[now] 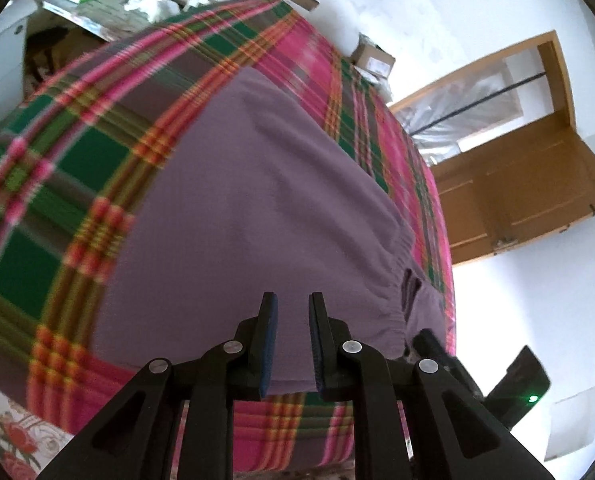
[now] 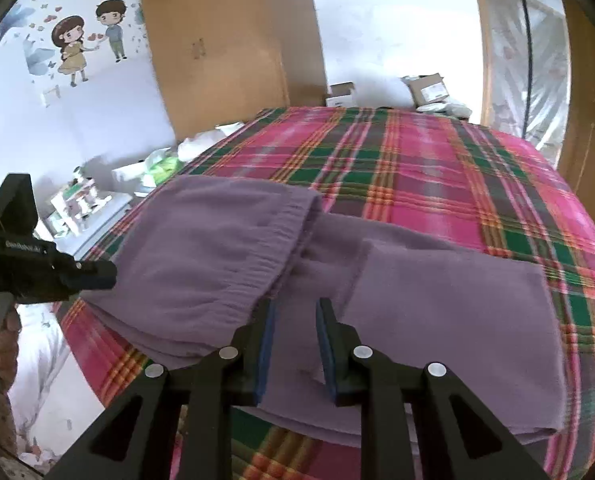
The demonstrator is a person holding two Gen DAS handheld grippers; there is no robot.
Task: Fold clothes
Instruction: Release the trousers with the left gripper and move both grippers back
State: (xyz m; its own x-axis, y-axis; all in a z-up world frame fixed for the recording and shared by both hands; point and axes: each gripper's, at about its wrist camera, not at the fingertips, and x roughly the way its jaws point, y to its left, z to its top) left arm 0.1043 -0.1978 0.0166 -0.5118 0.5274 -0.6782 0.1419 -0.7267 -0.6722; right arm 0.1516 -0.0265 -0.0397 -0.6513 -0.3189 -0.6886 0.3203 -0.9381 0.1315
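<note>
1. Your right gripper (image 2: pixel 293 312) hangs over the near edge of the purple sweatpants (image 2: pixel 417 300), jaws spread and holding nothing.
2. Your left gripper (image 1: pixel 291 306) hangs above the same garment (image 1: pixel 257 200) near its elastic waistband (image 1: pixel 393 268), jaws likewise spread and empty.
3. The sweatpants lie partly folded on the plaid bedspread (image 2: pixel 437 160), the waistband end lapped over the legs.
4. Cardboard boxes (image 2: pixel 427 88) sit at the bed's far edge, beside a wooden door (image 1: pixel 537 184).
</note>
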